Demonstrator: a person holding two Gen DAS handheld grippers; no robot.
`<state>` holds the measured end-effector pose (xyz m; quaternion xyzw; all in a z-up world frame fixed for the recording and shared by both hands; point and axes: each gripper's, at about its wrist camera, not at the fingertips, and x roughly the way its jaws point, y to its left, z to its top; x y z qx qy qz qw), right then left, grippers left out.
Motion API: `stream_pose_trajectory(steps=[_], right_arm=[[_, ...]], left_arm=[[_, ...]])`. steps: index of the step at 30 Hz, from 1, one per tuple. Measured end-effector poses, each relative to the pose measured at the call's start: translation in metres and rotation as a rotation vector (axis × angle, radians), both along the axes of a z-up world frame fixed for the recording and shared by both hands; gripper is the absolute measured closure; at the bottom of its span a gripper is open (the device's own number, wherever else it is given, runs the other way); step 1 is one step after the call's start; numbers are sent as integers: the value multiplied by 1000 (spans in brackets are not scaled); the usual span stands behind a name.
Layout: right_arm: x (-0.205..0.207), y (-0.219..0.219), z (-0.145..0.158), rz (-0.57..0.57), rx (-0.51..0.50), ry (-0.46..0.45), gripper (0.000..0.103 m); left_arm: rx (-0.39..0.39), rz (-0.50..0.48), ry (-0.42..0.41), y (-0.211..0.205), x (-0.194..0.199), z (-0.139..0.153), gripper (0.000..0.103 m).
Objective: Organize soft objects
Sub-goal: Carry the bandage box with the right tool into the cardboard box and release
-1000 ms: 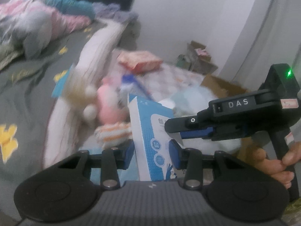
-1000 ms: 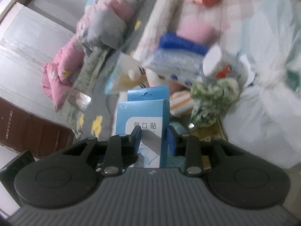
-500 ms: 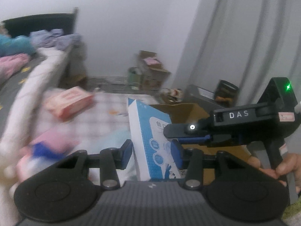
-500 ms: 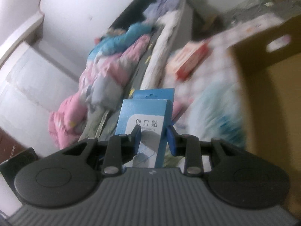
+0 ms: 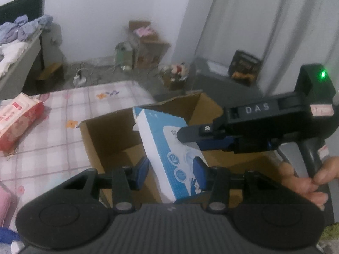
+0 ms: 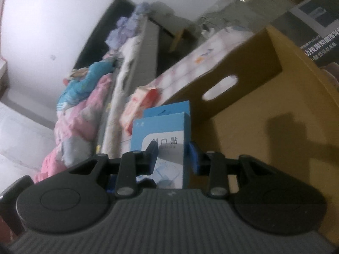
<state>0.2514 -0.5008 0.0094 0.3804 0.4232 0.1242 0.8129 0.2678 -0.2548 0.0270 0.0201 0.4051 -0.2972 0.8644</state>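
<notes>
1. A red-and-white soft pack [image 5: 18, 121] lay at far left on the checked cloth [image 5: 53, 131].
2. The left gripper [image 5: 170, 172] had just been opening; its left pad stood off the blue-and-white box [image 5: 167, 148] between its jaws.
3. The box hung tilted over the open cardboard box [image 5: 110, 135].
4. The right gripper [image 6: 173, 158] pinched the blue-and-white box from the right, a hand [image 5: 305, 182] on its handle.

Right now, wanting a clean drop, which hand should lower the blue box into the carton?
Right. The right gripper clamps the blue box over the open carton; the left gripper, its jaws having just been opening, looks loose around it.
</notes>
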Motion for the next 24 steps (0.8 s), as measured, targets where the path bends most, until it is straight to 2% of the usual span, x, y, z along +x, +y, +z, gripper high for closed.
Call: stream_pose_trajectory(steps=[4, 8, 15, 19, 23, 24], right_arm=[[39, -2, -42, -7, -26, 52, 71], [60, -2, -76, -25, -42, 114, 72], [59, 2, -92, -31, -72, 177, 72], [59, 20, -105, 7, -141, 233, 72], [66, 40, -122, 31, -202, 281, 84], [66, 42, -126, 35, -205, 283, 84]], left_arm=[[36, 44, 13, 1, 17, -16, 49], [15, 51, 4, 17, 19, -12, 41], [-17, 102, -19, 52, 9, 7, 36], [-38, 129, -43, 75, -6, 19, 25], [-26, 169, -54, 103, -24, 23, 15], [-25, 182, -54, 111, -29, 24, 13]])
